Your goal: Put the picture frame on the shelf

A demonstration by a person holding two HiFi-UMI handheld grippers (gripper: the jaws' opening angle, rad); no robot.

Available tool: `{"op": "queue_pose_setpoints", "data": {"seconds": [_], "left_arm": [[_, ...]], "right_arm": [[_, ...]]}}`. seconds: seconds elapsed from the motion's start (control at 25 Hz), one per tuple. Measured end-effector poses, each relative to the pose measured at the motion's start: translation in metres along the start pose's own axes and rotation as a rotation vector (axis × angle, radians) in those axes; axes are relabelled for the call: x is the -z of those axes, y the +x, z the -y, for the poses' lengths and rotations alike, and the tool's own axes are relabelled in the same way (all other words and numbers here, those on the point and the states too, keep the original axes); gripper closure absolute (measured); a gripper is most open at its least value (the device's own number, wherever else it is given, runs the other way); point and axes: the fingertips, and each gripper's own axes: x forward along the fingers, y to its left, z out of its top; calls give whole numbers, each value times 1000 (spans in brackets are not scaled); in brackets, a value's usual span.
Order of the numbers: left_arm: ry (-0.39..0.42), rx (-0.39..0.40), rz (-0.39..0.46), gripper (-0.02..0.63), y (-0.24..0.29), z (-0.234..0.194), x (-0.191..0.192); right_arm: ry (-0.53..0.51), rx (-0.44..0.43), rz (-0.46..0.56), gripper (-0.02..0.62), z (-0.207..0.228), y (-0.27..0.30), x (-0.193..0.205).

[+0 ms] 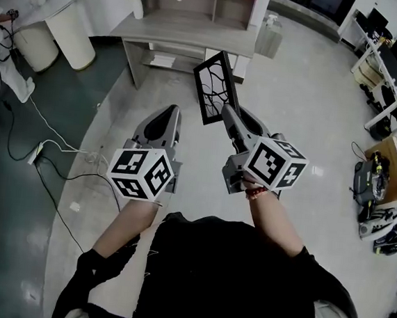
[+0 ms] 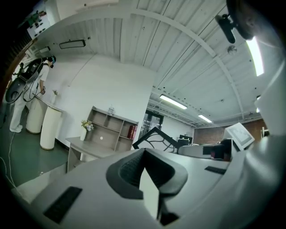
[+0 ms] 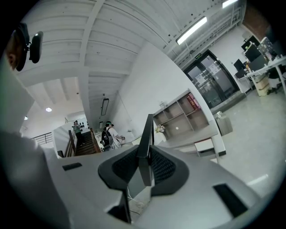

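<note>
Picture frame (image 1: 212, 86) held clear of the floor in my right gripper (image 1: 229, 114), with the shelf (image 1: 189, 0) ahead.
My right fingers are clamped on the frame's lower edge. Its long axis rises from them, and the right gripper view catches it thin-edge on. The frame hangs short of the table's (image 1: 189, 34) front edge, and the shelf stands along the table's back edge, beyond and slightly left. My left gripper (image 1: 171, 112) rides alongside, fingers together on nothing. I judge the right hand is the nearer one and should carry the frame forward and up into an open compartment.
</note>
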Motion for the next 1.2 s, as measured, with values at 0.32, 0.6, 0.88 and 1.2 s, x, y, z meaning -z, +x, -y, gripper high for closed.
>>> {"op": "queue_pose_setpoints", "data": {"seconds": [0.32, 0.6, 0.88, 1.2], "left_arm": [[9, 35, 34, 595, 47, -23, -2], [-44, 13, 38, 595, 136, -93, -36], [-22, 70, 74, 595, 200, -131, -67], [10, 84, 102, 595, 228, -144, -69]], "right_arm": [[21, 11, -3, 518, 36, 51, 1], [23, 32, -6, 518, 68, 147, -37], [-9, 5, 53, 518, 83, 217, -76], [-19, -25, 87, 518, 101, 245, -80]]}}
